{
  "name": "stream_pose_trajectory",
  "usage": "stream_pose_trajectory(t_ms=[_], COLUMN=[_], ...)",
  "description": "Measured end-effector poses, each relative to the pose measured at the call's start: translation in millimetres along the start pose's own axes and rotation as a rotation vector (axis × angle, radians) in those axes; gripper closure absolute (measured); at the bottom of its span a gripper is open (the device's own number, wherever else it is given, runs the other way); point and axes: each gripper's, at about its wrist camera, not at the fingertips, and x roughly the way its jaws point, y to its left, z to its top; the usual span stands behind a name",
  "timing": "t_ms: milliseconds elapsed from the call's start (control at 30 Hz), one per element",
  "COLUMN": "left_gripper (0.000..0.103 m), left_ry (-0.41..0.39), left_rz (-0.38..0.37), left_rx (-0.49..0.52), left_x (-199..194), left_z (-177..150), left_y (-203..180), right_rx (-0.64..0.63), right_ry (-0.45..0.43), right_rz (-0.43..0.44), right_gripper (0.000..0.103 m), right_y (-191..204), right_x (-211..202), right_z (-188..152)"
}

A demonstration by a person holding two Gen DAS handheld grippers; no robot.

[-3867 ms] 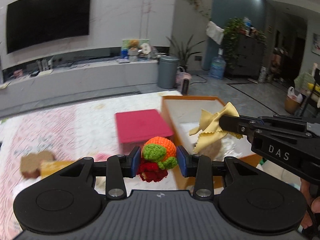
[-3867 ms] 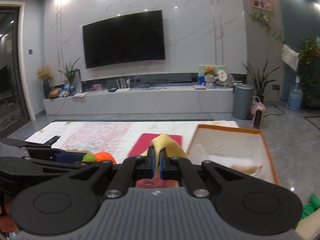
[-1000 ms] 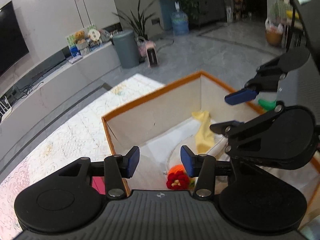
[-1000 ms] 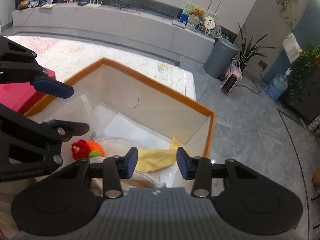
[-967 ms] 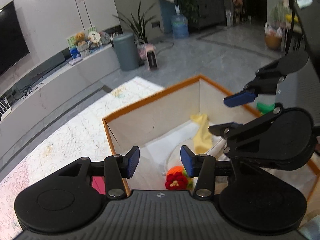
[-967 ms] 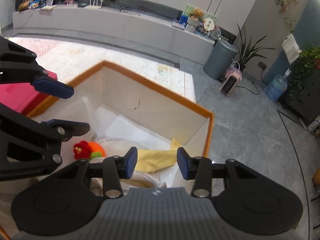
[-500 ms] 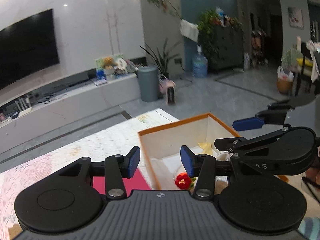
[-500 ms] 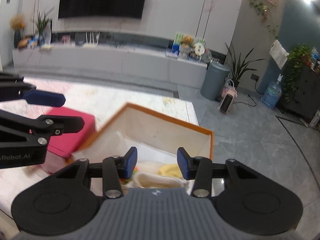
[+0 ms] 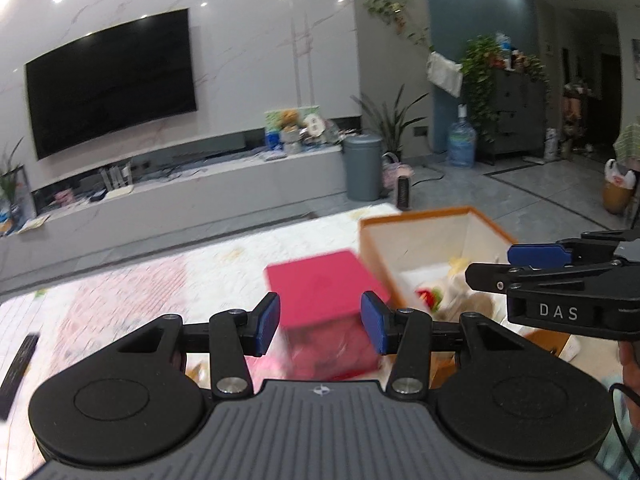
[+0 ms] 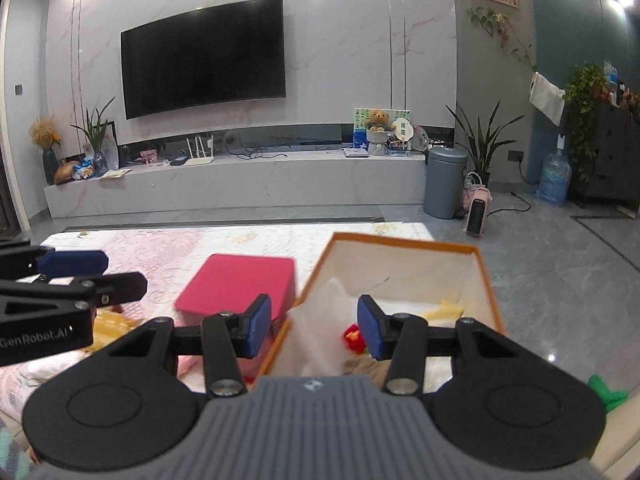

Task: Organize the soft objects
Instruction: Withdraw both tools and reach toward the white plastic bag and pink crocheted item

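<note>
Patterned mat holds one orange-rimmed box, one pink box.

"DAS" in pale capitals on the black side of the right gripper, seen from the left wrist. "GenRobot.AI" in pale letters on the black side of the left gripper, seen from the right wrist, first letter cut by the frame edge. Nothing else legible.

so the open box sits on the desk right beside the lidded box on its left, with the knitted toy and the cloth down inside it, and the TV bench runs along the wall behind everything.
</note>
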Motion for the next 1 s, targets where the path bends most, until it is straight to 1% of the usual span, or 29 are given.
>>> stream_pose_trajectory(t_ms=[100, 267, 367, 433, 533, 633, 833, 1000], left_gripper=[0.048, 0.048, 0.048, 0.048, 0.048, 0.048, 0.048, 0.048], left_ry=[0.024, 0.075, 0.098, 0.124, 0.143, 0.148, 0.146, 0.16], left_rz=[0.028, 0.07, 0.094, 0.107, 0.114, 0.125, 0.175, 0.186], left_rx=[-0.033, -0.055, -0.082, -0.084, -0.091, -0.116, -0.148, -0.17], left_x=[-4.3, -14.5, -21.1, -20.9, -25.1, -29.6, -34.2, -40.4], left_z=[-13.7, -29.9, -42.3, -48.3, -60.4, -72.1, -83.1, -90.3], left_y=[7.8, 21.9, 36.1, 43.4, 55.2, 70.4, 103.6, 126.2], right_rx=[0.002, 0.011, -0.003, -0.007, -0.022, -0.04, -0.072, -0.102], right_ry=[0.01, 0.049, 0.078, 0.096, 0.117, 0.13, 0.157, 0.171], right_rz=[0.004, 0.067, 0.098, 0.116, 0.142, 0.156, 0.165, 0.177], right_gripper=[0.055, 0.055, 0.055, 0.054, 0.052, 0.05, 0.05, 0.05], right_y=[15.8, 40.7, 56.9, 67.3, 81.5, 96.5, 118.8, 137.8], right_x=[-4.3, -7.9, -3.2, -0.4, 4.2, 7.8, 18.2, 26.6], right_z=[-14.0, -32.8, -40.0, -43.5, -45.3, -50.0, -52.6, -55.9])
